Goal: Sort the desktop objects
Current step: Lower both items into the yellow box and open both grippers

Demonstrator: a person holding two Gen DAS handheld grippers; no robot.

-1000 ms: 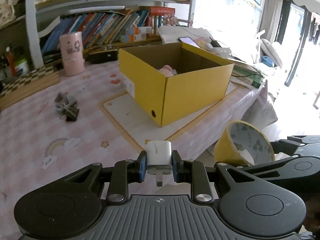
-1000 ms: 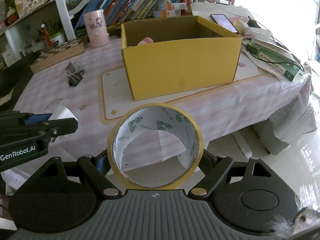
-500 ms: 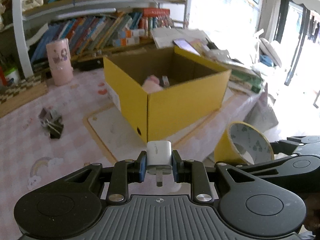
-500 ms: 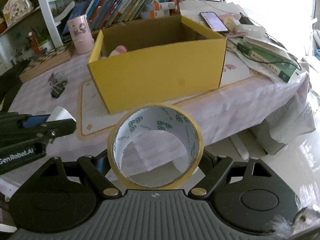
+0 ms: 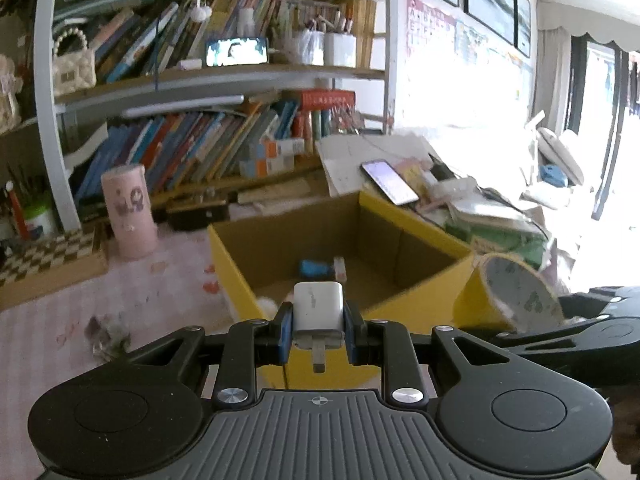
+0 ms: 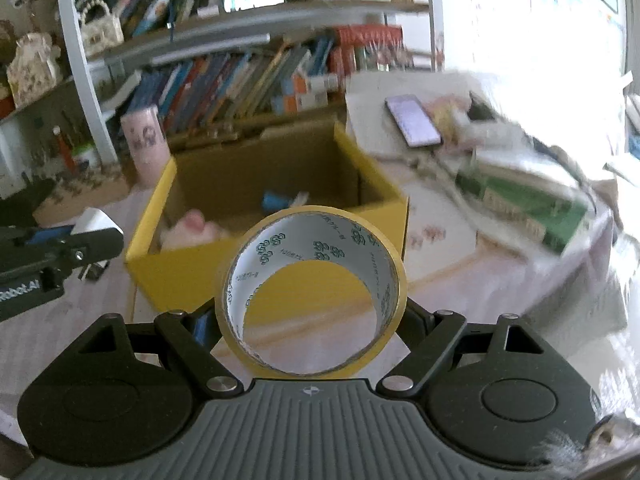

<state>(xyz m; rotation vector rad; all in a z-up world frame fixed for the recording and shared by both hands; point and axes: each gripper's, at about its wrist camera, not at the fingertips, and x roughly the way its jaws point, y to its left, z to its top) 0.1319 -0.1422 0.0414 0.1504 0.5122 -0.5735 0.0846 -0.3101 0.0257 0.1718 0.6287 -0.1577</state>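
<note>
My left gripper (image 5: pixel 318 326) is shut on a white charger plug (image 5: pixel 318 312) and holds it just before the near wall of the open yellow cardboard box (image 5: pixel 236 276). My right gripper (image 6: pixel 312 312) is shut on a yellow tape roll (image 6: pixel 394 264), also near the box's (image 6: pixel 180 276) front wall. The roll shows at the right in the left wrist view (image 5: pixel 472 300). The left gripper with the plug (image 6: pixel 94 220) shows at the left in the right wrist view. Inside the box lie a blue object (image 5: pixel 314 267) and a pink soft thing (image 6: pixel 192 228).
A pink cylinder cup (image 5: pixel 128 210) and a checkered board (image 5: pixel 44 258) stand at the back left. Binder clips (image 5: pixel 108 334) lie on the pink tablecloth. A phone (image 5: pixel 388 182) and stacked books and papers (image 6: pixel 528 200) lie right of the box. Bookshelves (image 5: pixel 200 136) rise behind.
Both grippers have risen and moved toward the box with their loads. The box interior now shows from above in both views.
</note>
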